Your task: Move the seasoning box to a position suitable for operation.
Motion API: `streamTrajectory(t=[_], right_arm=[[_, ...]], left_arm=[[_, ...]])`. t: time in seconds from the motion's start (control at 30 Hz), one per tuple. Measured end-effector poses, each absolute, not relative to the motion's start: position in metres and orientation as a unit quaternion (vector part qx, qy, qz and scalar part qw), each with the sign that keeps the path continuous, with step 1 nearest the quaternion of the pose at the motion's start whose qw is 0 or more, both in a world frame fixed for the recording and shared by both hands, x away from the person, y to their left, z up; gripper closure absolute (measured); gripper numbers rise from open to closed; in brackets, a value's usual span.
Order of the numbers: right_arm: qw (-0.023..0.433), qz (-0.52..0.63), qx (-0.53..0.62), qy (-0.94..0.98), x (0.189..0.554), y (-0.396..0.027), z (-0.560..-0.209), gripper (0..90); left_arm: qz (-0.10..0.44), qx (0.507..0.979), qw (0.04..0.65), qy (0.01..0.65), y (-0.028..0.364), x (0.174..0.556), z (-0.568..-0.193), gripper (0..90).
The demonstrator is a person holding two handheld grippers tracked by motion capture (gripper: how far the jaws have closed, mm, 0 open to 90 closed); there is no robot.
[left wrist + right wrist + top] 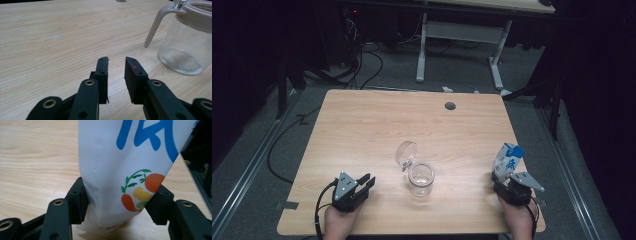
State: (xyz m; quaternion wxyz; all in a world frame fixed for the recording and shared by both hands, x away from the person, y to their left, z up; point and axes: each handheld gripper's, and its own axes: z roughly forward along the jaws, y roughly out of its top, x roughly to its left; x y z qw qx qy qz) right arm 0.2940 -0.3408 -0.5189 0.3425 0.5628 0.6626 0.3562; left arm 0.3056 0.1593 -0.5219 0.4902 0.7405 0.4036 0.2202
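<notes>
A white carton (507,162) with blue lettering is seen standing near the right edge of the surface (372,125), toward its near right corner. The right gripper (120,203) is placed around the carton's lower part: in the right gripper view both fingers (78,197) lie against the carton's sides, and the wall is slightly creased on the left. The carton is judged to be pinched, though how firmly cannot be told.

A clear glass jar (420,178) with its hinged lid (406,152) thrown back stands near the middle of the near edge. The left gripper (116,75) is held near the near left corner, its fingers parted with nothing between them, the jar well apart from it.

Several risks are judged from this. The hold is low on a tall carton, so the top could swing or tip when it is lifted. The thin wall could be crushed by a hard squeeze, and contents forced out if the spout is open; whether it is open cannot be told. A light squeeze could let the carton slip. Since the carton stands close to the right edge, a nudge outward could send it off the surface. If pouring is intended, the unheld jar could be knocked or shifted.
</notes>
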Motion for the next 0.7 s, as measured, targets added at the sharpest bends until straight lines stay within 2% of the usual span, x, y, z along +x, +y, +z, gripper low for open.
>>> streamTrajectory(t=[0.47,0.7], right_arm=[[0.317,0.387,0.489,0.715,0.309,-0.297,-0.521,42.5],[0.318,0.376,0.491,0.718,0.306,-0.297,-0.519,31.5]], left_arm=[[0.219,0.740,0.489,0.406,0.160,0.305,-0.523,72.8],[0.218,0.741,0.489,0.406,0.159,0.306,-0.523,72.6]])
